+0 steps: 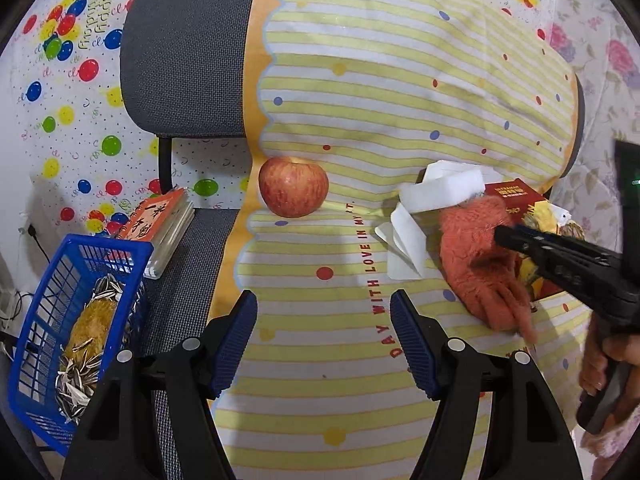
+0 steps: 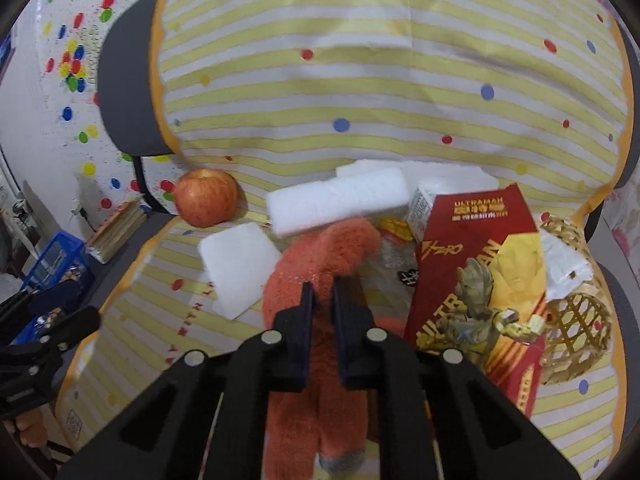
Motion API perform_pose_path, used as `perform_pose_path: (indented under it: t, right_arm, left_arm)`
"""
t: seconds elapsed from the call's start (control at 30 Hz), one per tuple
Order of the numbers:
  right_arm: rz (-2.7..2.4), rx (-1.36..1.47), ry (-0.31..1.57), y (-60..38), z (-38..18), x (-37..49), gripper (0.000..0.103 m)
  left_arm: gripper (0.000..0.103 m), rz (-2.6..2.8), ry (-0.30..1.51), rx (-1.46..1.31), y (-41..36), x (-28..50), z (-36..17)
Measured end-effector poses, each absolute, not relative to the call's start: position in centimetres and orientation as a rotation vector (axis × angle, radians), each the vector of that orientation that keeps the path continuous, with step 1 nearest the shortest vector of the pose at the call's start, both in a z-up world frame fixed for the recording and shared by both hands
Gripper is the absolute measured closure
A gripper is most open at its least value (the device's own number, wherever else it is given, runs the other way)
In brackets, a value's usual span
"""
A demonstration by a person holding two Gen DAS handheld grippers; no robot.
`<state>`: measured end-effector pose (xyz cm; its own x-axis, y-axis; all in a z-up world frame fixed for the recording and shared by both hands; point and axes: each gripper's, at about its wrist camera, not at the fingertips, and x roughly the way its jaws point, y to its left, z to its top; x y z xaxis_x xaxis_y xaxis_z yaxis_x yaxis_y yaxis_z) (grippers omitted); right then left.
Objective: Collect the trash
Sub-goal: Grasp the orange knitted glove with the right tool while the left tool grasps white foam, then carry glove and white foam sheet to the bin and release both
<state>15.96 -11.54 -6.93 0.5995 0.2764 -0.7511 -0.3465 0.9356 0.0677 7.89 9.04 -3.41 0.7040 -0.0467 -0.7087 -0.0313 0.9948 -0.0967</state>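
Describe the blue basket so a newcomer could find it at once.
Start at the grey chair left of the striped cloth. Beside the orange-covered booklets on its seat stands the blue basket, the only slatted plastic container, holding sunflower seed shells.

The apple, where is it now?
The apple lies on the striped cloth at its left edge, left of the white foam block, in both views.

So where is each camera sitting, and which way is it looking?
Left wrist: on the open left gripper, looking down at the striped yellow cloth; a hand shows.
Right wrist: on the right gripper, shut on the fuzzy orange glove.
Both show the round red apple and white foam block.
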Motion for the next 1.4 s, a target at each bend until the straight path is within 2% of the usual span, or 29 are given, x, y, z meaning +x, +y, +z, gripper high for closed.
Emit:
perform_pose_path:
  t: [0.37, 0.47, 0.6, 0.93, 1.03, 1.1, 1.13, 1.2, 1.4]
  right_arm:
    - [0.258, -0.119, 0.648, -14.0, 1.9, 8.8, 0.094]
    - [0.214, -0.121, 0.646, -15.1, 2.7, 8.1, 0.094]
    - [0.183, -0.109, 0.665, -16.3, 1.8, 7.3, 0.094]
    - [0.174, -0.041, 0.691, -18.0, -0.5, 6.5, 0.094]
    - [0.174, -0.039, 0.693, -18.2, -0.5, 6.4, 0.094]
    - [0.178, -0.037, 0.694, -18.2, -0.4, 6.3, 0.094]
    - [0.178, -0.036, 0.695, -18.2, -0.4, 6.2, 0.094]
    - [0.184, -0.029, 0.697, -18.1, -0.4, 6.0, 0.094]
    - [0.199, -0.025, 0.678, -17.7, 0.4, 4.8, 0.094]
  left_arm:
    - [0.035, -0.086, 0.794, -0.086, 6.0, 8.7, -3.4]
    - [0.037, -0.114, 0.802, -0.088, 5.1, 9.9, -3.9]
    - [0.046, -0.142, 0.804, -0.083, 4.2, 11.7, -4.6]
    - [0.061, -0.133, 0.865, -0.144, 3.5, 17.1, -6.8]
    - [0.072, -0.132, 0.883, -0.155, 3.3, 18.3, -7.3]
    - [0.086, -0.142, 0.889, -0.171, 3.3, 18.5, -7.4]
    - [0.088, -0.147, 0.891, -0.177, 3.4, 18.4, -7.3]
    - [0.100, -0.163, 0.880, -0.189, 3.7, 17.6, -6.8]
    - [0.103, -0.216, 0.767, -0.179, 4.8, 11.2, -3.0]
